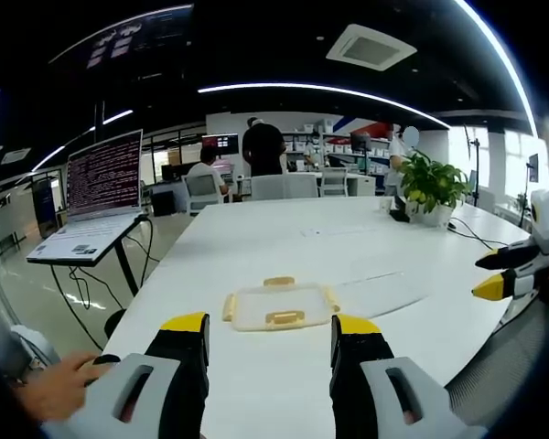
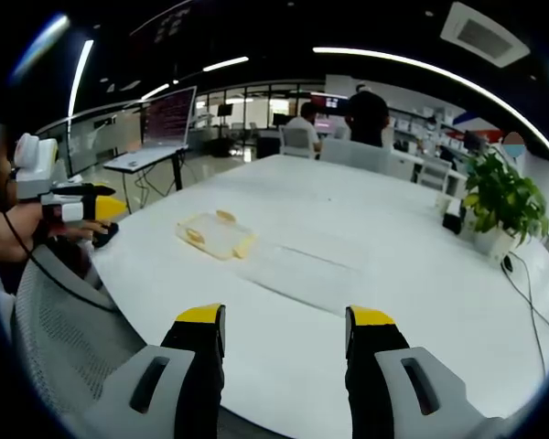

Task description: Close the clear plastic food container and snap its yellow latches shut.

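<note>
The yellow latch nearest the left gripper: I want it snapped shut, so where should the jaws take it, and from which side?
Take the near yellow latch at its outer edge, coming straight ahead with the left gripper; it sticks out flat from the container wall, facing the open jaws.

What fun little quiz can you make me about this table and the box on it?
1. True or false: the clear food container sits on the white table.
2. What colour are the container's latches?
A. yellow
B. green
C. red
3. Fill in: the left tool has its jaws spread apart and holds ____.

Key: 1 true. 2 A. 3 nothing. In the right gripper view the right tool is open too, well back from the container, with a potted plant at the far side of the table.
</note>
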Demonstrator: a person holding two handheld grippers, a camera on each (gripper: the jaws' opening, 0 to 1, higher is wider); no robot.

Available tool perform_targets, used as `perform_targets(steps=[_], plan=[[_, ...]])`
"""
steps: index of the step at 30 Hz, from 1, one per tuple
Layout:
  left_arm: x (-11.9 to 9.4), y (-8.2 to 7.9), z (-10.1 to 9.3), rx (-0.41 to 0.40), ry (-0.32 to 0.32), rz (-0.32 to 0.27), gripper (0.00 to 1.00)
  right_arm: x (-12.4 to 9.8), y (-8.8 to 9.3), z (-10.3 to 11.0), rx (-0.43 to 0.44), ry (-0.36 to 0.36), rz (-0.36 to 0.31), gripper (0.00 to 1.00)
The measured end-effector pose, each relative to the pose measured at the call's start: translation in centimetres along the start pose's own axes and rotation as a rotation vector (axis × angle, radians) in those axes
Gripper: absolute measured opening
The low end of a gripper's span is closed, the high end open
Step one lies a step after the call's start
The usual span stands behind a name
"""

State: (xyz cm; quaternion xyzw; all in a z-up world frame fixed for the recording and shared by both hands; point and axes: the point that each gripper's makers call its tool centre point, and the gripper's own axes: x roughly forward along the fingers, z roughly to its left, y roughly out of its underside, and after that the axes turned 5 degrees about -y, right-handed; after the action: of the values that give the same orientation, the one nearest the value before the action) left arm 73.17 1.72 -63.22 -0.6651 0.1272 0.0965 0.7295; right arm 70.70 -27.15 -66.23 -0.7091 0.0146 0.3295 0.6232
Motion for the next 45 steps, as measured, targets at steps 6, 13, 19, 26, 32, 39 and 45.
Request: perform_targets(steps=[6, 13, 19, 26, 32, 39, 45], plan=[[-0.04, 0.00, 0.03, 0.000, -0.001, -0.001, 0.48, -0.04, -0.06, -0.02, 0.001, 0.001, -0.003, 0.50], [-0.05, 0.02, 0.03, 0.001, -0.001, -0.001, 0.48, -0.03, -0.08, 0.01, 0.000, 0.000, -0.004, 0.50], [-0.05, 0.03, 0.01, 0.003, 0.000, 0.000, 0.48, -0.04, -0.06, 0.00, 0.002, 0.001, -0.004, 0.50], [0.00, 0.07, -0.01, 0.007, 0.000, 0.004, 0.48, 0.02, -0.06, -0.02, 0.004, 0.001, -0.003, 0.50], [0.00, 0.04, -0.04, 0.011, -0.002, 0.003, 0.48, -0.09, -0.11, -0.09, 0.007, 0.003, -0.009, 0.50], [0.01, -0.01, 0.13, 0.003, -0.008, 0.002, 0.48, 0.00, -0.21, 0.00, 0.004, 0.000, -0.009, 0.50], [0.09, -0.06, 0.08, 0.006, -0.004, 0.001, 0.48, 0.07, -0.24, -0.12, 0.004, 0.004, -0.008, 0.50]])
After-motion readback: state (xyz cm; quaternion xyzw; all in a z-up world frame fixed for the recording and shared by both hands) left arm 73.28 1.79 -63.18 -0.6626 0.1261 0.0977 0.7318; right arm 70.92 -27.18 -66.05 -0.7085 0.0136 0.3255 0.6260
